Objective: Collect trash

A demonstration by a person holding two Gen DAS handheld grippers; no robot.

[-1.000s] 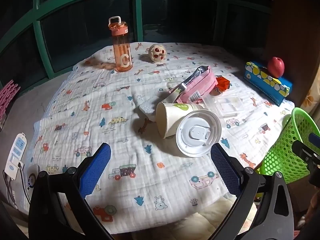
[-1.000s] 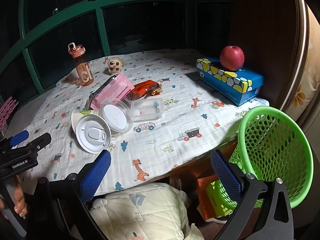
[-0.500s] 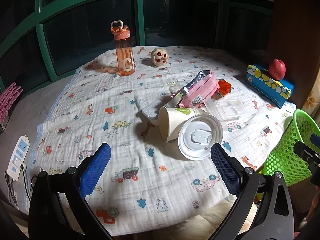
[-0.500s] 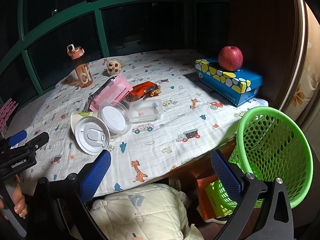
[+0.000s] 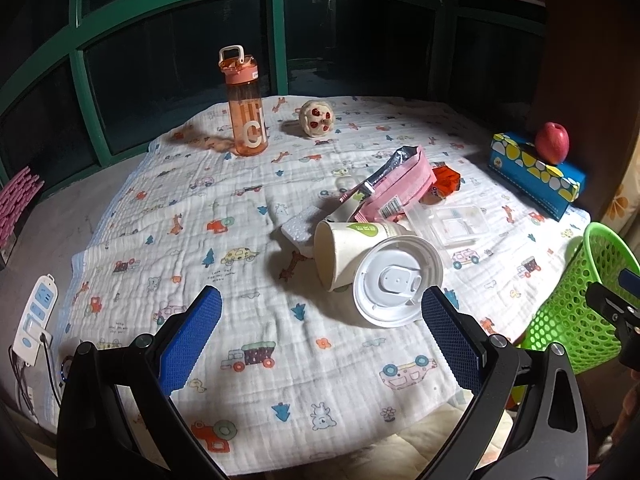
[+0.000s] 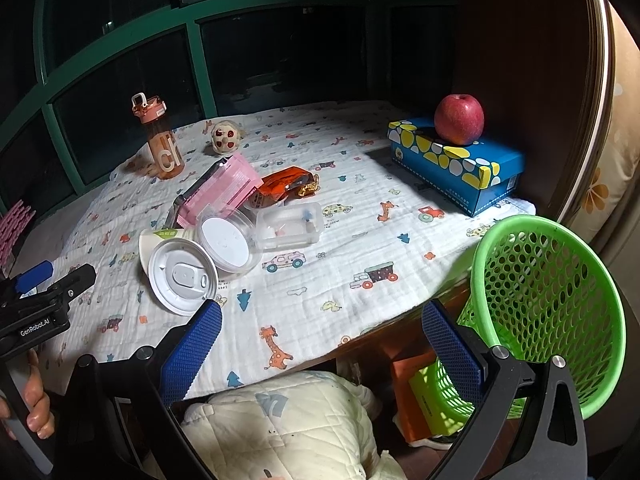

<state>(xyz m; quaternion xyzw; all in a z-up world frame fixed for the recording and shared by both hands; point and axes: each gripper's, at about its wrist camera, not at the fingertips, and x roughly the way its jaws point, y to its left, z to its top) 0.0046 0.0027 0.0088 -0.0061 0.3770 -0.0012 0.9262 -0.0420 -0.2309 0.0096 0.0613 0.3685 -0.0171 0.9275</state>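
My left gripper point(image 5: 320, 328) hangs over the near edge of the table, fingers spread wide, nothing between them. My right gripper point(image 6: 320, 344) is also spread wide and empty, off the table's near right corner, with the green basket point(image 6: 600, 280) just right of it, beside the table edge and lower than the top.

The trash sits in one pile mid-table on the printed cloth point(image 5: 240, 248). A paper cup point(image 5: 344, 248) lies on its side, mouth facing left. A white lid point(image 5: 398, 282) leans against the cup on the near side, touching it. A white foam piece point(image 5: 300, 228) is at the cup's far left, partly under it. A pink packet point(image 5: 404, 188) is propped on the far side of the cup, tilted, silver inside showing. An orange wrapper point(image 6: 286, 186) is just right of the packet. A clear plastic tray point(image 6: 290, 226) is near the wrapper, next to a round clear container point(image 6: 228, 246) lying behind the lid.

Not trash: an orange bottle point(image 5: 244, 112) stands upright far left, a small round toy point(image 5: 317, 117) just right of it. A blue box point(image 6: 456, 168) is far right with an apple point(image 6: 459, 119) on top. A power strip point(image 5: 34, 316) is off the cloth, near left.
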